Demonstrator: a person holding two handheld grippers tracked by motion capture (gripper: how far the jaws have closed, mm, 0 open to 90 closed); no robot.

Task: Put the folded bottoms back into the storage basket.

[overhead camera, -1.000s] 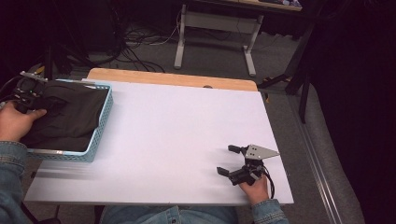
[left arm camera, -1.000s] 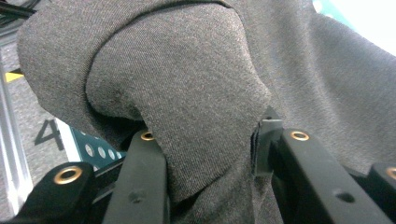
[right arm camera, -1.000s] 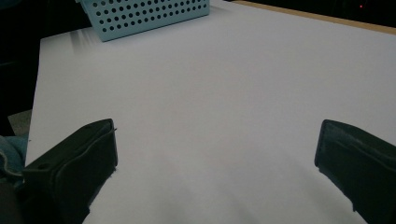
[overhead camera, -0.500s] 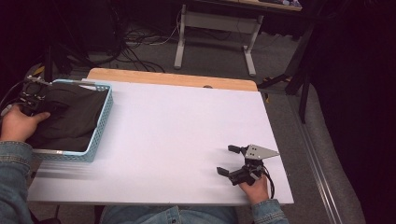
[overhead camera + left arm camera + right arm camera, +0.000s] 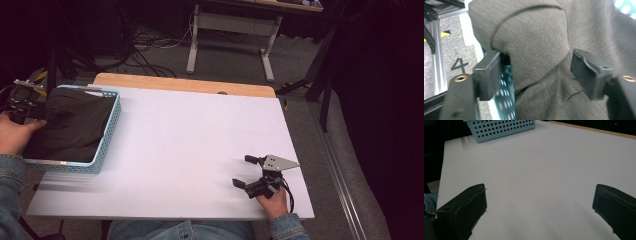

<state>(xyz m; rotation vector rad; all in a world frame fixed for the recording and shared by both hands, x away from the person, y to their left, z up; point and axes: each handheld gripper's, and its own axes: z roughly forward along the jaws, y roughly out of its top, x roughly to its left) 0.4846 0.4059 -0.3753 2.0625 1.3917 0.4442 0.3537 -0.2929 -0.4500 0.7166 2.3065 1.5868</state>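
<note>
One legible mark: a black numeral "4", seen in the left gripper view. It stands on the grey speckled floor at the left of that view, just beside the basket wall. Above it on the same floor lies a yellow-and-black hazard stripe, a sign without lettering.

In the high view, a small white label sits on the near rim of the basket; its print is too small to read.

No other text, brand or number can be read on the table, the basket or the cloth.
</note>
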